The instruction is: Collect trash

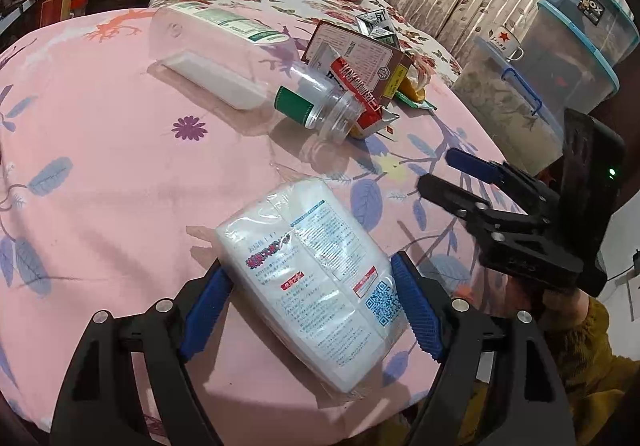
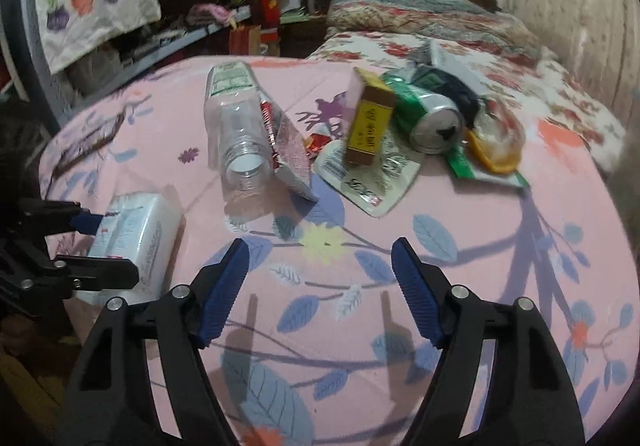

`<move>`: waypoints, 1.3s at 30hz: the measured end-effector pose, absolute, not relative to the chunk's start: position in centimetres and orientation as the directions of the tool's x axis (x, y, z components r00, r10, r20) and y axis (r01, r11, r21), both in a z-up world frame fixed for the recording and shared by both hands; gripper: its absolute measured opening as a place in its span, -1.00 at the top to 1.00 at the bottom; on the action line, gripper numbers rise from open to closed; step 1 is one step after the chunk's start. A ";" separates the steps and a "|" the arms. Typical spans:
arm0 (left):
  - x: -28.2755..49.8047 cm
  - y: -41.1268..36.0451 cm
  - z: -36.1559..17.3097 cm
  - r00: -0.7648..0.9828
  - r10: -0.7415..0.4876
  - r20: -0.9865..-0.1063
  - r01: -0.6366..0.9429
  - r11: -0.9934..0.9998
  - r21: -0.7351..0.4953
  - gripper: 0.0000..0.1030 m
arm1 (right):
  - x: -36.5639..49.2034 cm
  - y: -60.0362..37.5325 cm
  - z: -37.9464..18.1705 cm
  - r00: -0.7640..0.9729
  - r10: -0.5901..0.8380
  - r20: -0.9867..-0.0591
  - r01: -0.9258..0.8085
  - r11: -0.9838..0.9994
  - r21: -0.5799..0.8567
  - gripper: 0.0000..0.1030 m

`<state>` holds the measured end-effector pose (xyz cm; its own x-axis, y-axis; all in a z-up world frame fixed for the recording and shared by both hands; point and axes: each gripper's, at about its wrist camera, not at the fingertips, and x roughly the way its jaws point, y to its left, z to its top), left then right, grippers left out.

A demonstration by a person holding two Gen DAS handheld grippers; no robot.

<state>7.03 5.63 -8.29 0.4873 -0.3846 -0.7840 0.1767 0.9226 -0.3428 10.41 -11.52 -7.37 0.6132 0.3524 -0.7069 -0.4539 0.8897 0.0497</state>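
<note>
A white tissue pack (image 1: 316, 278) in clear wrap lies on the pink floral bedsheet (image 1: 100, 166). My left gripper (image 1: 312, 270) has its blue pads against both sides of the pack; it also shows in the right wrist view (image 2: 136, 242). My right gripper (image 2: 320, 258) is open and empty above the sheet, seen also at the right of the left wrist view (image 1: 436, 174). Further back lie a clear plastic bottle (image 2: 236, 130), a red and white carton (image 1: 364, 86), a yellow box (image 2: 368, 126) and a green can (image 2: 428, 114).
Flat wrappers (image 2: 368, 174) and an orange packet (image 2: 496, 150) lie by the can. Stacked plastic storage boxes (image 1: 560, 58) stand beside the bed at the right. A folded quilt (image 2: 420, 14) lies at the headboard. Cluttered shelves (image 2: 180, 18) stand at the back left.
</note>
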 end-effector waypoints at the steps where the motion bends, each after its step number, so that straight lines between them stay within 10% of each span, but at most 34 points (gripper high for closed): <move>1: 7.0 5.6 -8.3 0.488 -0.385 -0.784 0.177 0.923 -0.343 -0.47 | 10.7 -11.2 -7.5 0.608 0.347 -0.714 -0.463 0.885 0.036 -0.42; 12: 6.9 5.8 -8.3 0.491 -0.392 -0.778 0.185 0.920 -0.346 -0.48 | 14.4 -7.9 -7.6 0.627 0.294 -0.722 -0.503 0.860 -0.087 0.01; 17: 6.9 5.8 -8.3 0.490 -0.392 -0.778 0.185 0.920 -0.347 -0.48 | 14.8 -7.4 -7.5 0.606 0.343 -0.718 -0.528 0.848 -0.041 0.80; 25: 7.1 5.5 -8.2 0.493 -0.382 -0.782 0.189 0.924 -0.333 -0.48 | 12.8 -14.7 -6.7 0.533 0.525 -0.663 -0.393 0.848 0.356 0.82; 39: 8.0 2.9 -8.0 0.473 -0.411 -0.780 0.255 0.911 -0.325 -0.45 | 6.3 -21.9 -10.4 0.533 0.530 -0.660 -0.176 0.832 0.526 0.54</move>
<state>7.97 2.88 -8.02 0.4726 -0.4108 -0.7797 0.2546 0.9106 -0.3255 6.34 -21.91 -10.38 0.5333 0.5295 -0.6597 -0.1758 0.8322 0.5258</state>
